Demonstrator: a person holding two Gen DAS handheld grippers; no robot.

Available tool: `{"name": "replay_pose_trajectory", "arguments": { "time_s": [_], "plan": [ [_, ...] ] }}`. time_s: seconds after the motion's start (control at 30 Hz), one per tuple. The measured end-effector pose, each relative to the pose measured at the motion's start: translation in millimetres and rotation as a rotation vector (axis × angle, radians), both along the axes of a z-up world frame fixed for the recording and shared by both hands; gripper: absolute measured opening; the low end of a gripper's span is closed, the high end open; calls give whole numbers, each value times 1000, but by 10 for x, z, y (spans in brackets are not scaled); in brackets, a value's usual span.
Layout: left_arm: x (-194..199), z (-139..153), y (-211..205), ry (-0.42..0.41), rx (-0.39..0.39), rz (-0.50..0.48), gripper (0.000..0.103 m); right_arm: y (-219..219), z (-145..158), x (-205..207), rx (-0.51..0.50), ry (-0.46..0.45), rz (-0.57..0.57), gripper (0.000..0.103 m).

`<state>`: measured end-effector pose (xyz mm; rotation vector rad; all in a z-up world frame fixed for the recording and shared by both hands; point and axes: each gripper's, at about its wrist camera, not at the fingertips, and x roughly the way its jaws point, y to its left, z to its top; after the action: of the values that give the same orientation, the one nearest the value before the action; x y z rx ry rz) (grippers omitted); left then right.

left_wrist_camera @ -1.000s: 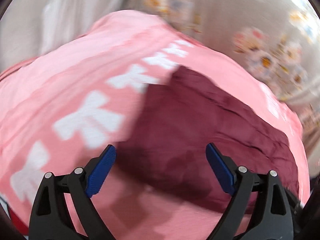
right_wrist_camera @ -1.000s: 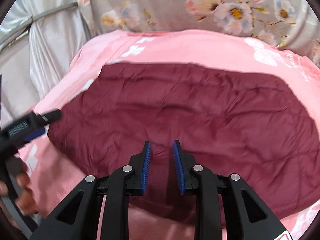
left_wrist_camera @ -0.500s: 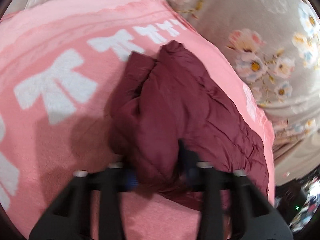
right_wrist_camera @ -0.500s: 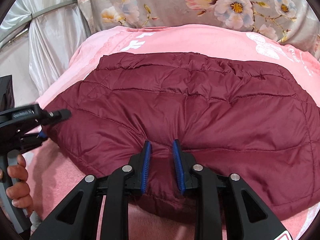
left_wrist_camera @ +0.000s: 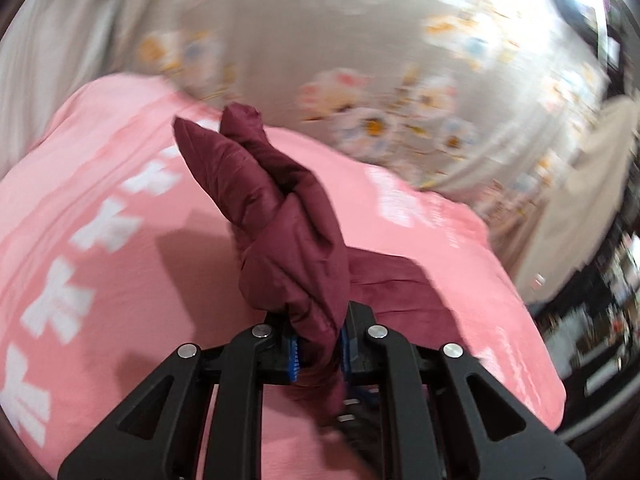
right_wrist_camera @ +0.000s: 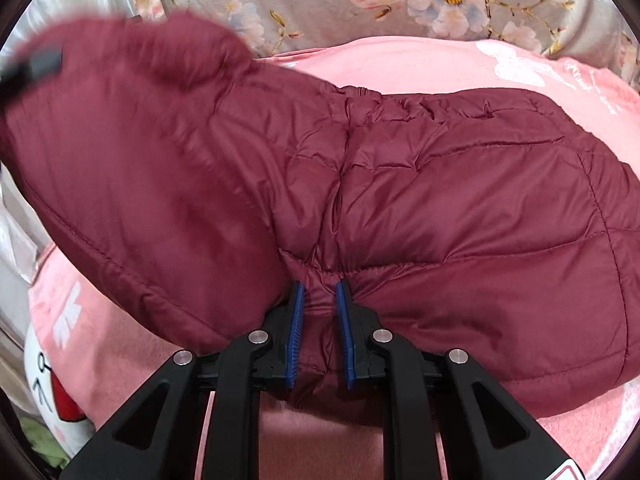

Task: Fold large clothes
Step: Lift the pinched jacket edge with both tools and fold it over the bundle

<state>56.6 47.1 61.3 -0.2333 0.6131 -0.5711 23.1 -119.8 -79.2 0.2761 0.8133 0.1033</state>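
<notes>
Both tongs have just been closing on the maroon jacket [right_wrist_camera: 440,208]. The left tongs [left_wrist_camera: 318,354] pinch a bunched fold raised above the pink blanket [left_wrist_camera: 120,272]. The right tongs [right_wrist_camera: 320,332] clench its near edge.

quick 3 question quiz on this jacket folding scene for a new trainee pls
1. True or false: both grippers are shut on the maroon puffer jacket.
2. What lies under the jacket? A) a bare wooden table B) a pink blanket with white bows C) a blue rug
3. Which gripper holds a bunched end of the jacket raised off the blanket?

Key:
1. True: the left gripper and right gripper each pinch fabric between the jaws.
2. B, the pink blanket.
3. The left gripper.
</notes>
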Motion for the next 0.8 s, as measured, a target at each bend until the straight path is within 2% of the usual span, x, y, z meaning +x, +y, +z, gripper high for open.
{"name": "replay_pose_trajectory", "arguments": {
  "time_s": [0.13,0.27,0.4,0.6,0.8],
  "plan": [
    [-84,157,-628,-40,30,-136,13,-307,199,-269,94,-19,-51,12],
    [-61,54,-1314,-6,59,-263,13,-728,373,-636,30,-28,-165,13],
    [-123,-237,-1952,24,143,-352,13,-1139,360,-987,-5,-6,-303,14],
    [-136,-810,-2560,115,244,-405,13,-1549,209,-1393,-13,49,-448,14],
    [-181,-1065,-2705,130,308,-397,14,-1804,176,-1412,1,61,-495,14]
  ]
}}
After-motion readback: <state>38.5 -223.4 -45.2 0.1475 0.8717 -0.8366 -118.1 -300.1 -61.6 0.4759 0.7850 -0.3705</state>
